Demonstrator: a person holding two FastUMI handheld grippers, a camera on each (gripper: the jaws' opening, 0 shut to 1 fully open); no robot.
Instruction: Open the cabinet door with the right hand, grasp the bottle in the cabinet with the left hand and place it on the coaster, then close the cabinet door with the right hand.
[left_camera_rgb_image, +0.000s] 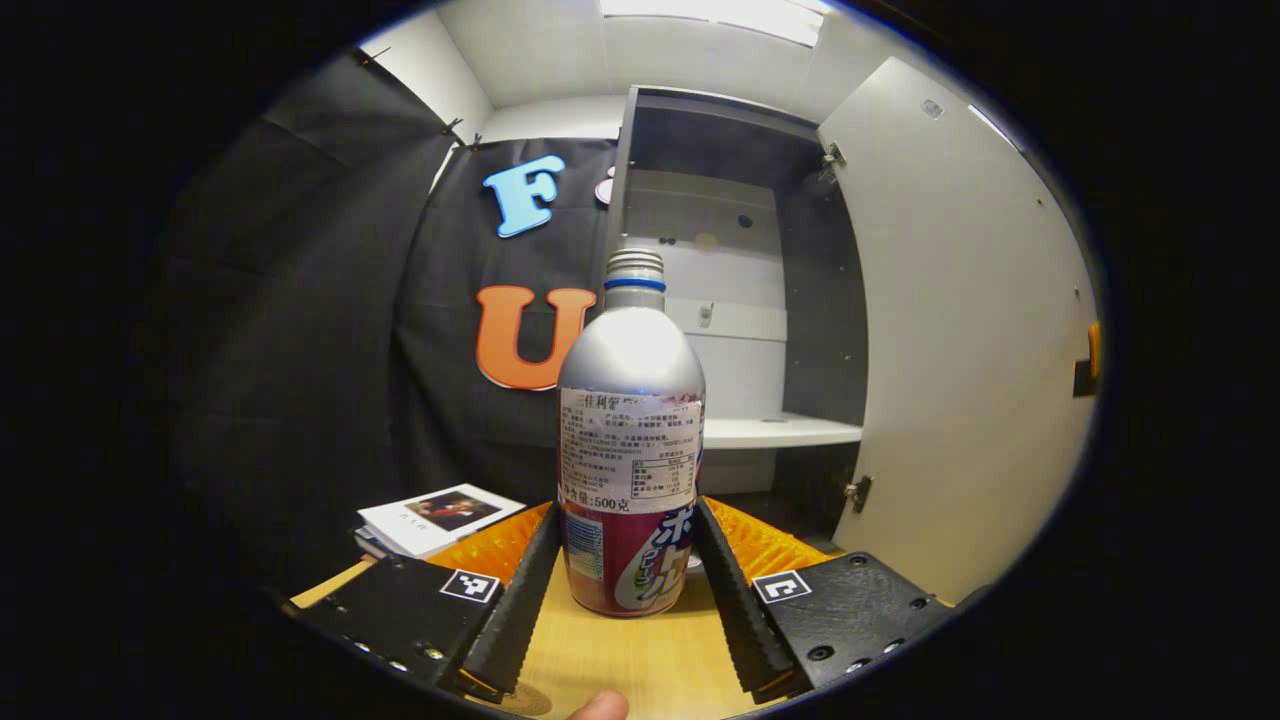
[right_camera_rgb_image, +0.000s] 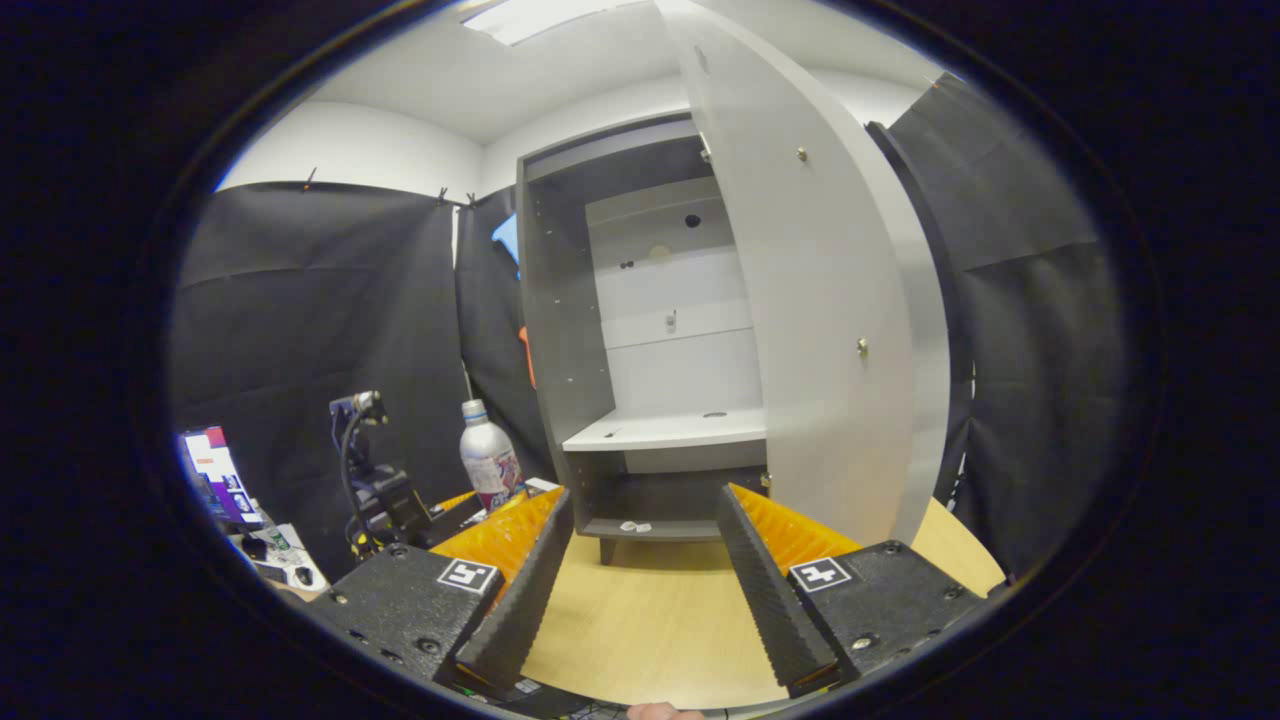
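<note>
My left gripper view sits low over the bench (left_camera_rgb_image: 640, 665), looking along my left tongs (left_camera_rgb_image: 625, 590) straight at the bottle (left_camera_rgb_image: 630, 440), which stands very near, with the open cabinet (left_camera_rgb_image: 740, 300) behind it. My right gripper view looks from farther back along my right tongs (right_camera_rgb_image: 640, 570), facing the cabinet (right_camera_rgb_image: 660, 340) front-on past its door (right_camera_rgb_image: 810, 330). Both views share the cabinet, its door (left_camera_rgb_image: 960, 330), the bench (right_camera_rgb_image: 650, 620) and the bottle (right_camera_rgb_image: 487, 455).

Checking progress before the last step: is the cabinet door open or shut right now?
Open. The cabinet door stands swung out on its hinges, and the shelf inside shows bare.
</note>
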